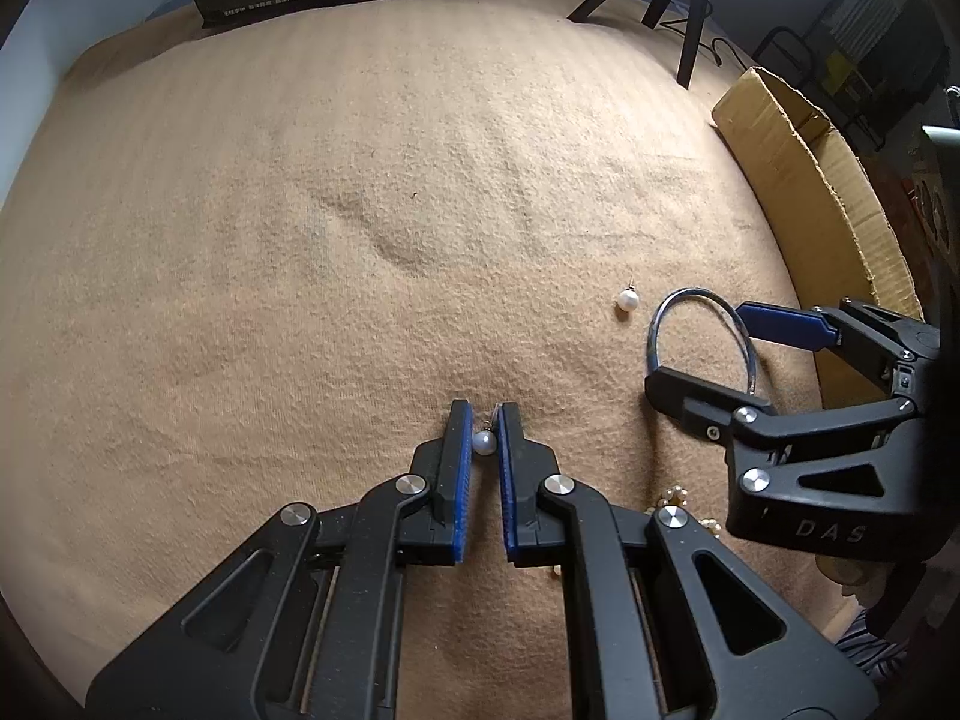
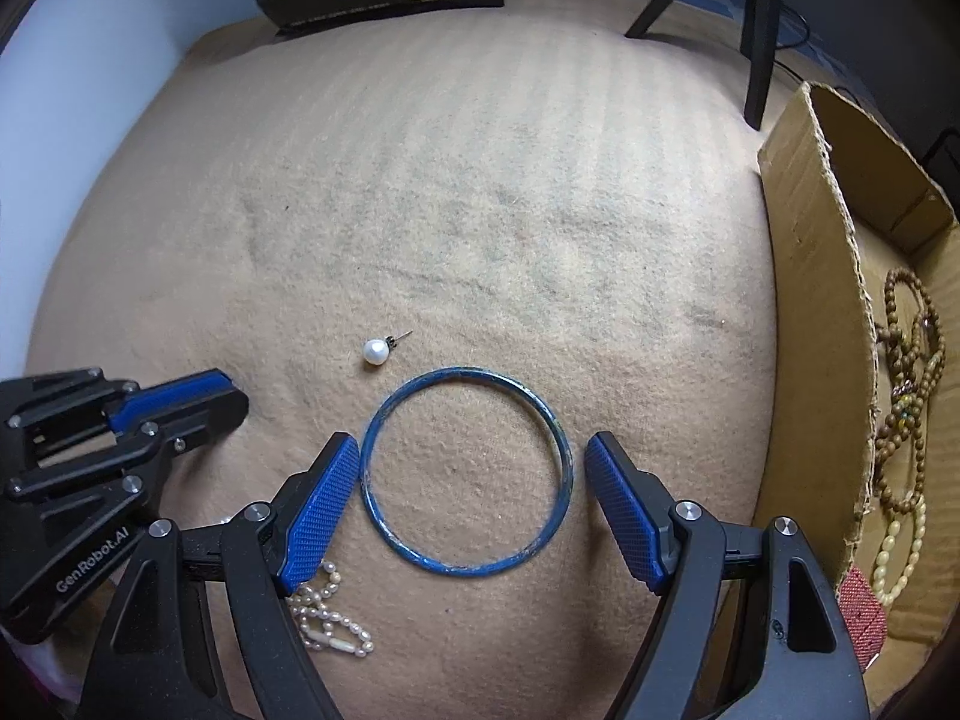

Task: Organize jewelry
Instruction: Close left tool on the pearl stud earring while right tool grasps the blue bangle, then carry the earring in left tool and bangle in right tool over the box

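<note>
Tan felt cloth [image 1: 300,240] covers my whole work surface, and most of the sorting is still ahead of me, I judge. My left gripper [image 1: 485,426] has its blue pads pinched together on a pearl earring [image 1: 483,443], which sits low against the cloth. My right gripper [image 2: 468,480] stands with its fingers spread wide either side of the blue bangle [image 2: 467,471], which lies flat on the cloth; the left pad looks to be touching the rim, the right one stands just clear. A second pearl earring [image 2: 374,351] waits loose just beyond the bangle, and a small pearl bracelet [image 2: 329,621] lies under my right tool. In the cardboard box [image 2: 822,324] at the right, wooden bead strands [image 2: 906,396] and a pale bead bracelet [image 2: 900,558] already sit.
</note>
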`<state>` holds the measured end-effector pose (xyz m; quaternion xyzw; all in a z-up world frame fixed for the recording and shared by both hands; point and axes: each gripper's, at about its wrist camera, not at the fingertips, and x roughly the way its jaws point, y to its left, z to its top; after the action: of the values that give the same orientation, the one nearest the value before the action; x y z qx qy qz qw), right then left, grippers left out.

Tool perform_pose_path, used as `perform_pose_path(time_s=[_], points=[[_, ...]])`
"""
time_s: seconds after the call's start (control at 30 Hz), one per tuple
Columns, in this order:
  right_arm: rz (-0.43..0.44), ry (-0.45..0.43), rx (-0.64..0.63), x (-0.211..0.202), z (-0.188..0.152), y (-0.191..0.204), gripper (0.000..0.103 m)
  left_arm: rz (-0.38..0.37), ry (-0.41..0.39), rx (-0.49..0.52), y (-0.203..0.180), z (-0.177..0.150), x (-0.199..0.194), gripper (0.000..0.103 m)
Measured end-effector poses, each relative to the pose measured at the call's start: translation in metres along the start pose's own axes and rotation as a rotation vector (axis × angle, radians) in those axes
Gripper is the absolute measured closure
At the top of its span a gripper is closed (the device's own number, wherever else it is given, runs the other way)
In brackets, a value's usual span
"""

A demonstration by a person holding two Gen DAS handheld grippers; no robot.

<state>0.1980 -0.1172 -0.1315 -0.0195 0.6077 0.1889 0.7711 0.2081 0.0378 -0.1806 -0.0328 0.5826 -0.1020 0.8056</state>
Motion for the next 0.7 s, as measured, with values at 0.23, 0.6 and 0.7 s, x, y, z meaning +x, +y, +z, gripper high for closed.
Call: perform_pose_path(time_s=[0.23,0.6,0.7], points=[[-0.019,-0.01,-0.027,0.0,-0.007,0.01,0.032,0.002,-0.002,0.002,-0.001,0.0,0.0,0.097],[0.024,-0.071,-0.005,-0.02,-0.008,-0.011,0.032,-0.012,-0.028,-0.006,-0.003,0.004,-0.009,0.097],[0.032,-0.091,0.001,-0.029,-0.007,-0.014,0.032,-0.028,-0.046,-0.017,-0.004,0.006,-0.017,0.097]])
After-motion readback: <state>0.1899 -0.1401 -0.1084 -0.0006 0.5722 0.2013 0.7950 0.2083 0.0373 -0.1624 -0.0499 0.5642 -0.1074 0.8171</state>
